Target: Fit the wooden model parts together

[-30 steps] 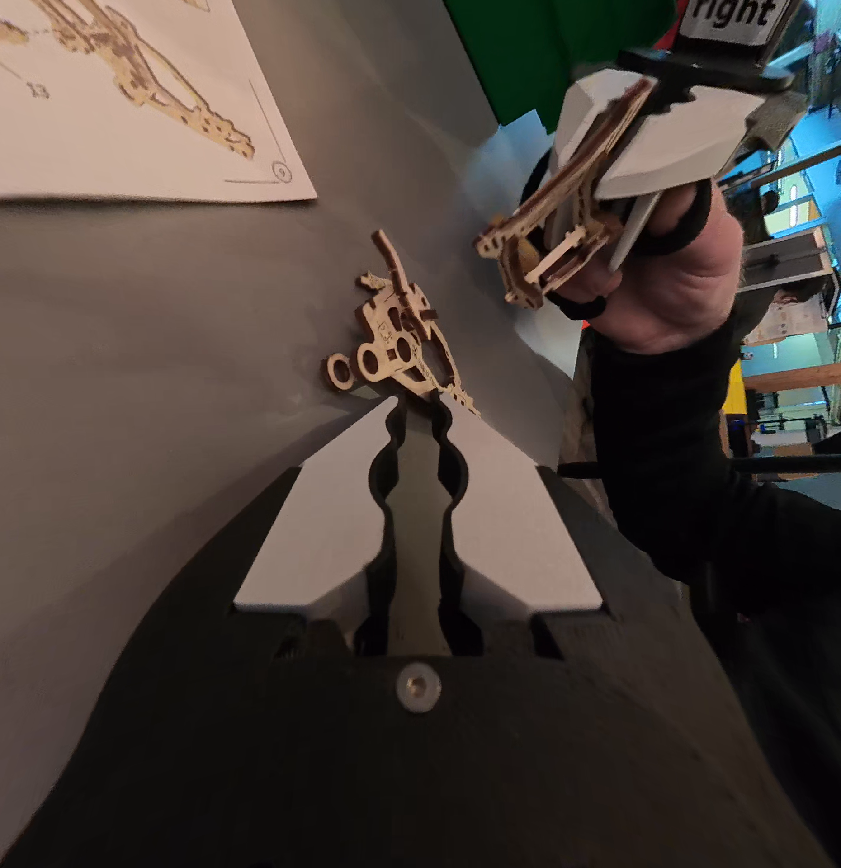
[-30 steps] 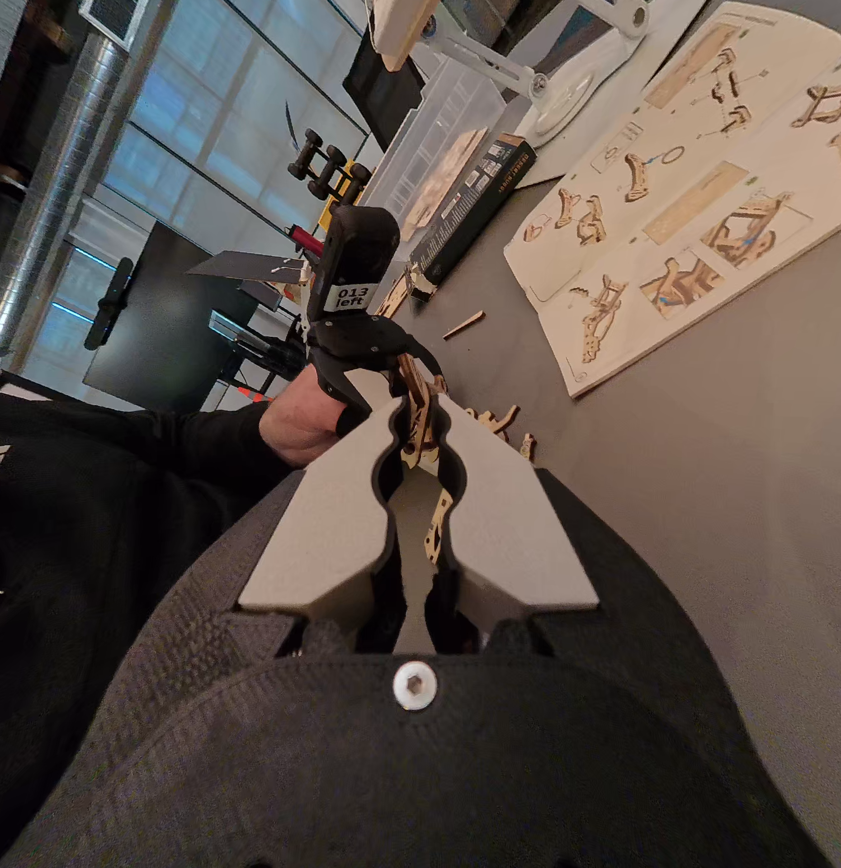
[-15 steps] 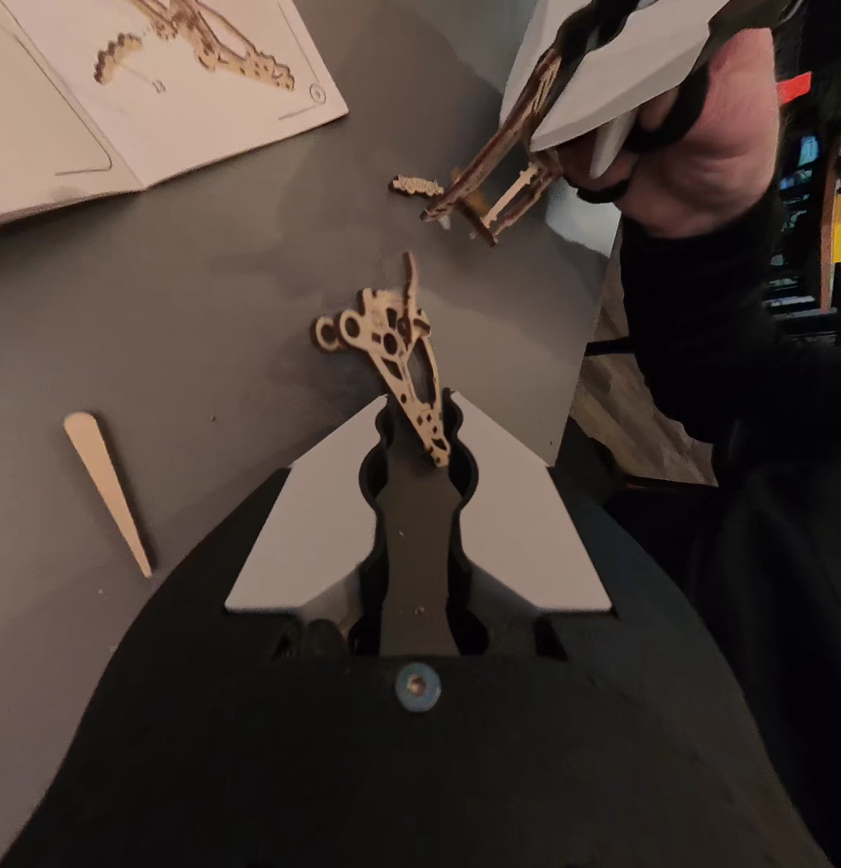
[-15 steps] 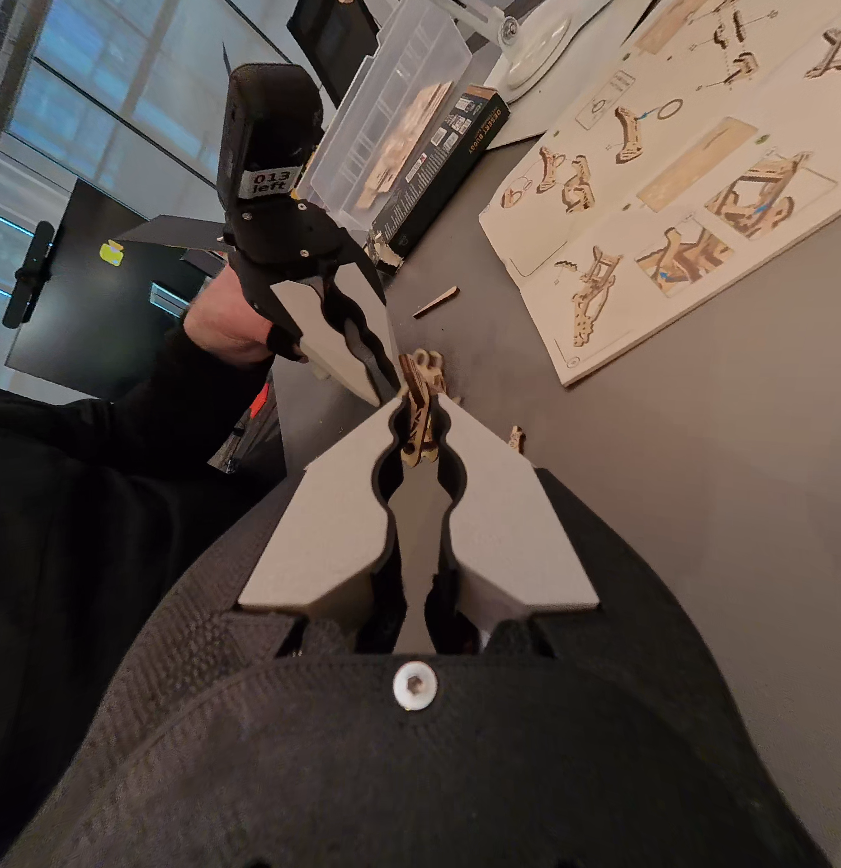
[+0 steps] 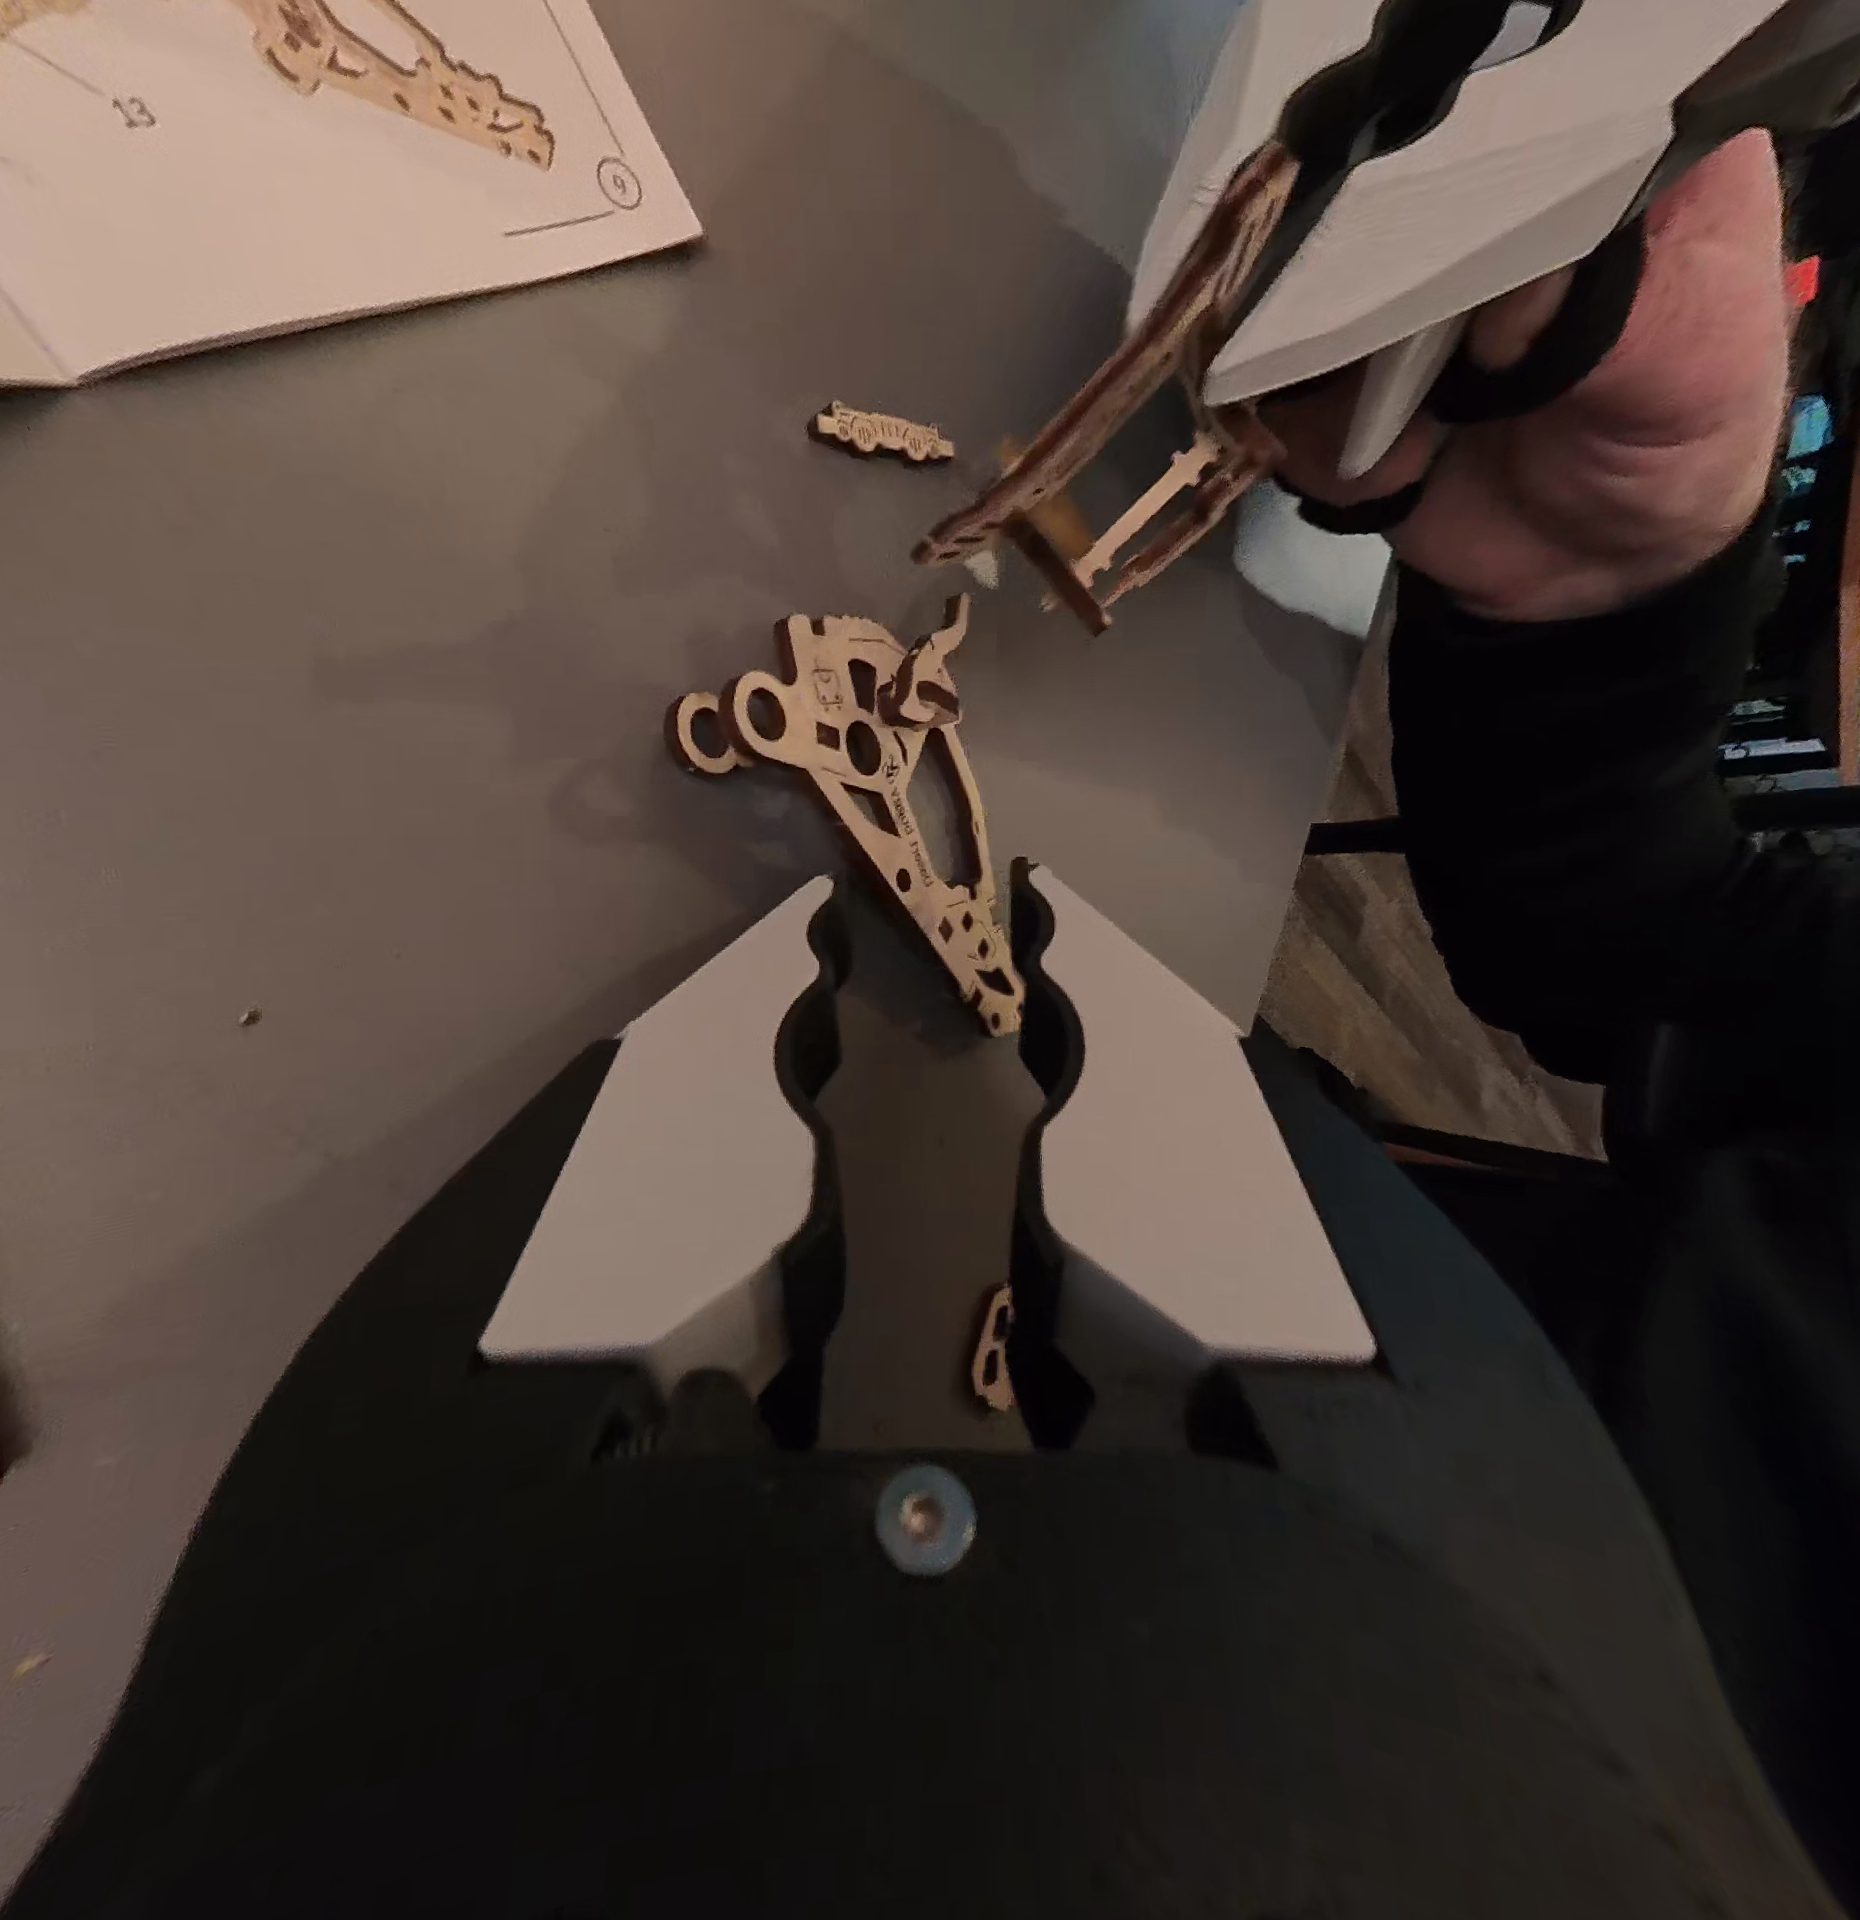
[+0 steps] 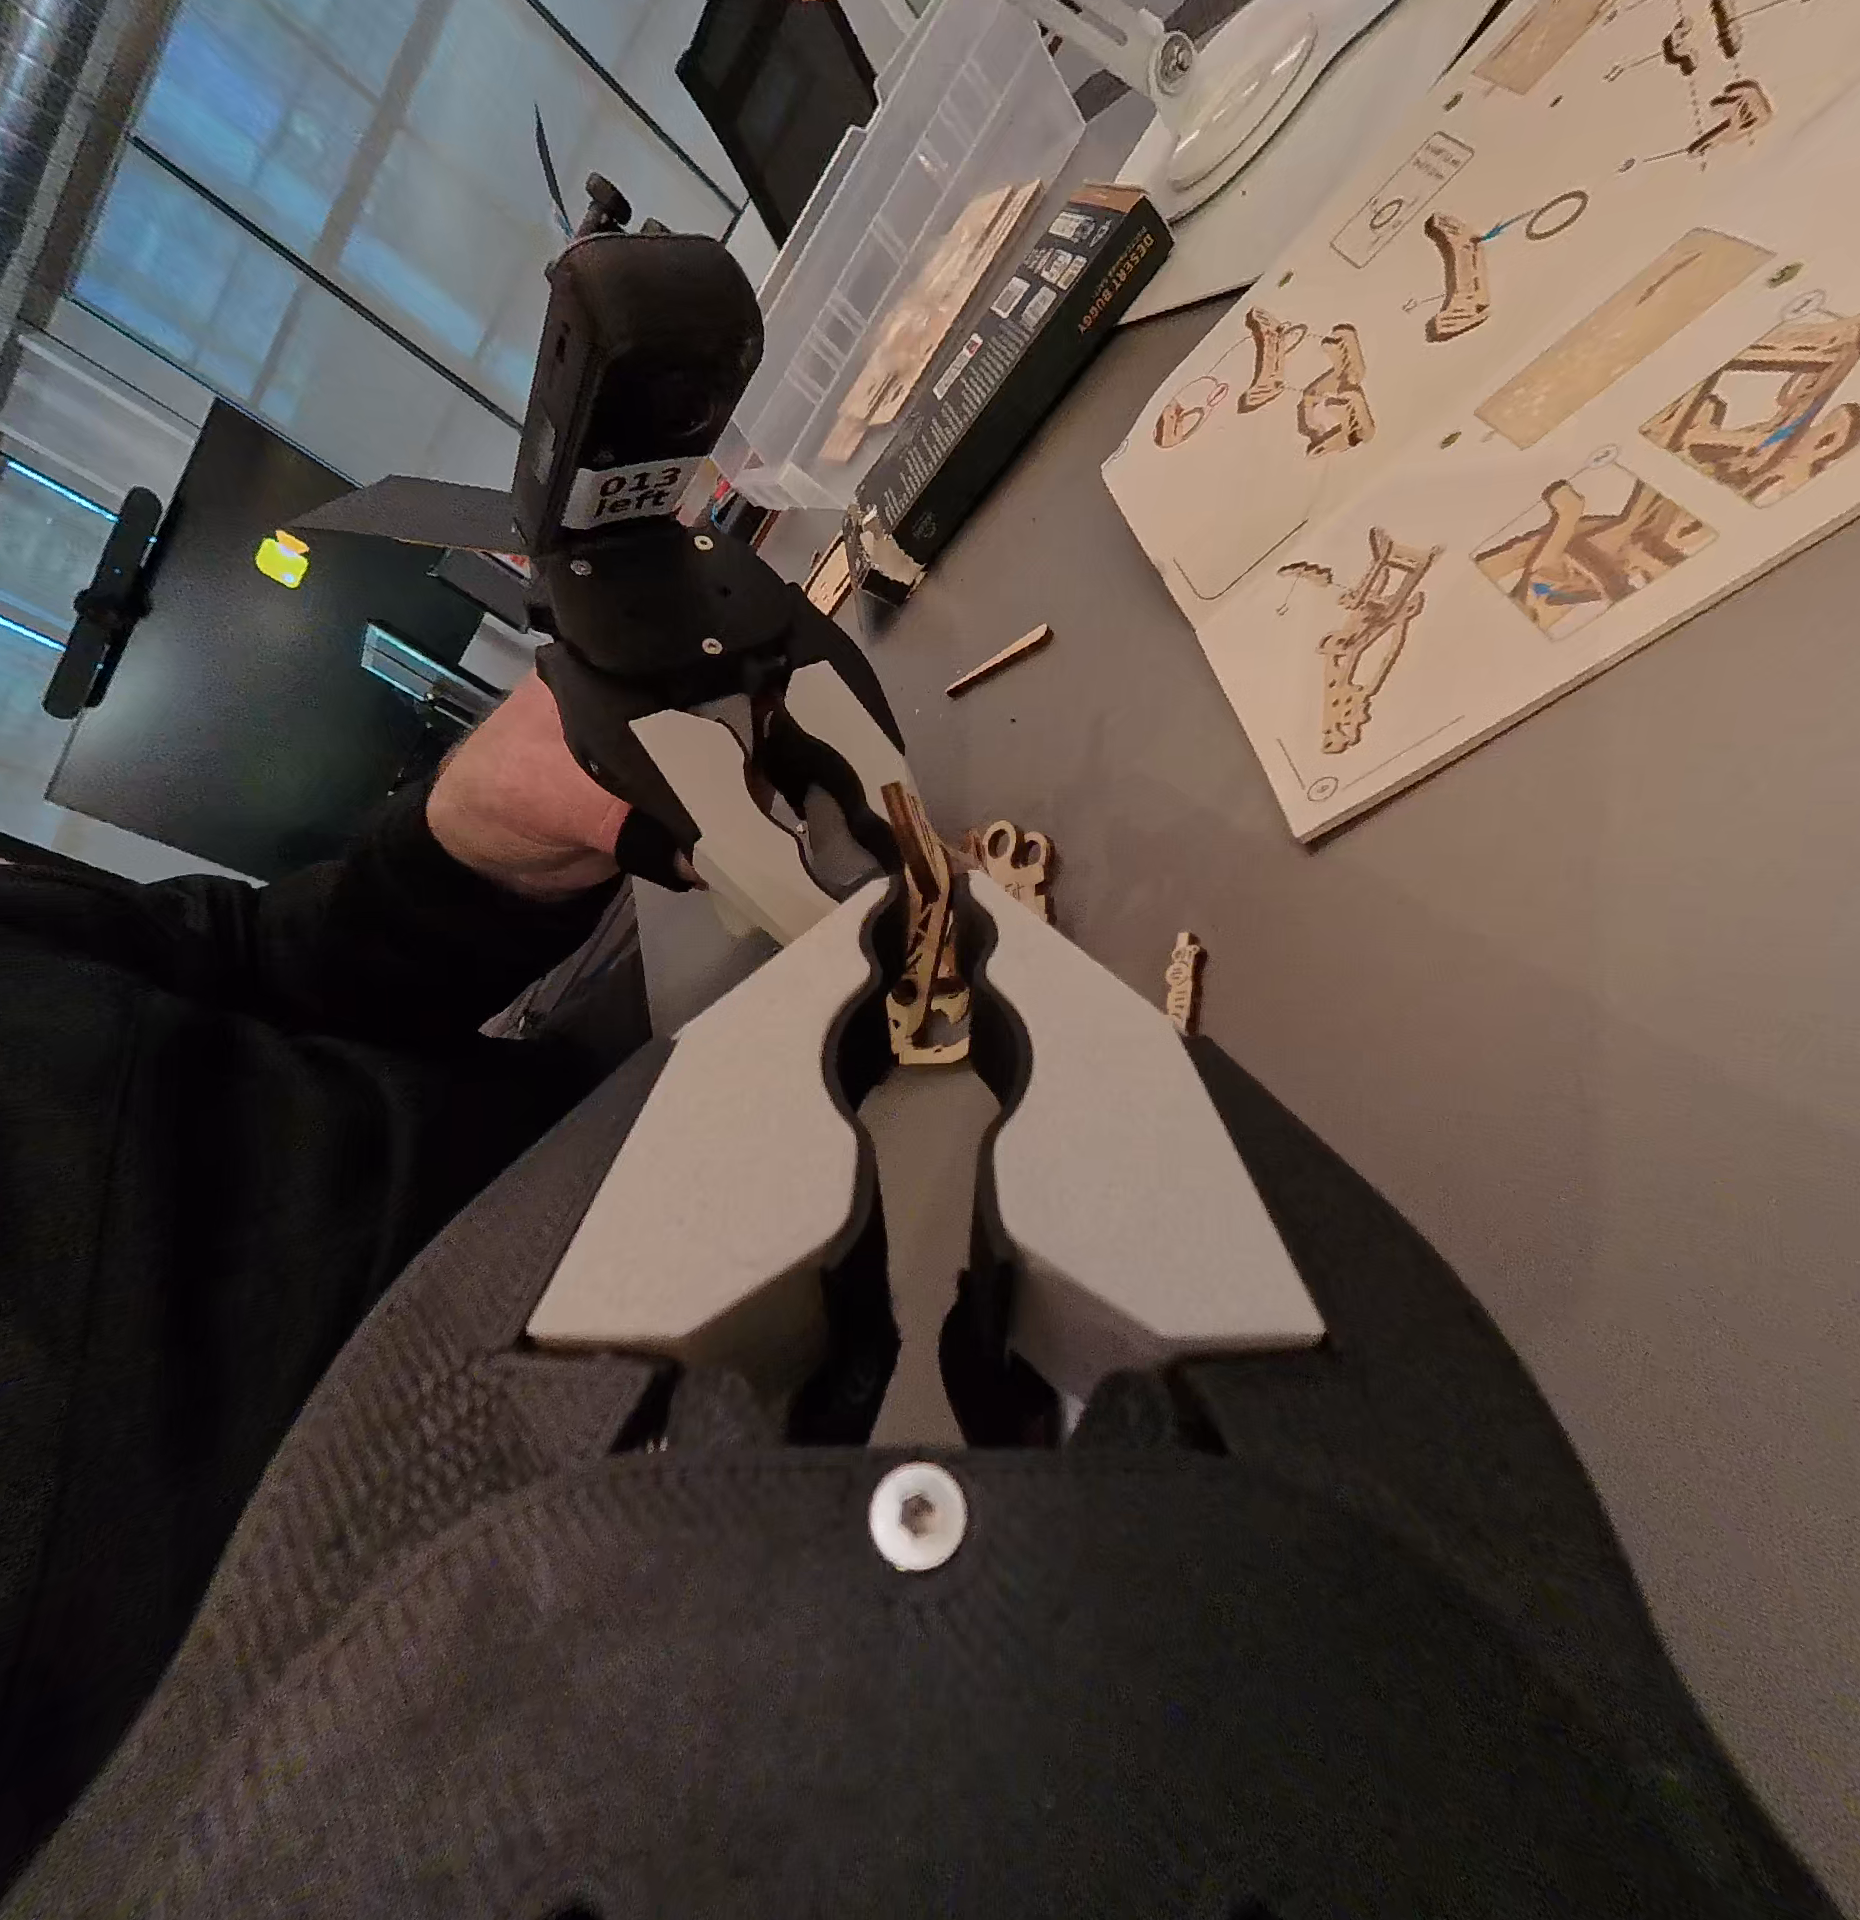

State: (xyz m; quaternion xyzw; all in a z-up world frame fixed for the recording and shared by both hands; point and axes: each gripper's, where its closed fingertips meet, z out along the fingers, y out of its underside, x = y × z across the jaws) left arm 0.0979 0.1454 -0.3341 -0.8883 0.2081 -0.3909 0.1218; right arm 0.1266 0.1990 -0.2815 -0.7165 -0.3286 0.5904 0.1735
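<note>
Grey-white fingers of the left claw (image 5: 926,883) stand parted over the dark grey table (image 5: 334,727), gripping nothing; the narrow end of a flat wooden side plate (image 5: 884,790) lies on the table between their tips, near the right finger, with its ringed end pointing away and a small hooked piece slotted into it. Farther back between the fingers, close to the right one, a small wooden scrap (image 5: 993,1345) shows. The right claw (image 6: 931,894) is clenched on a wooden frame assembly (image 6: 926,956), whose notched end sits in the first hollow between the fingers; in the left wrist view that assembly (image 5: 1102,468) juts from the right claw (image 5: 1232,312) just above the side plate, not clearly touching it. A short toothed wooden strip (image 5: 882,431) lies on the table just beyond. Farther out, an open instruction sheet (image 6: 1528,416) with printed build steps lies flat, a thin wooden sliver (image 6: 999,660) rests near a dark product box (image 6: 1009,364), and a clear plastic bin (image 6: 905,270) stands behind it.
</note>
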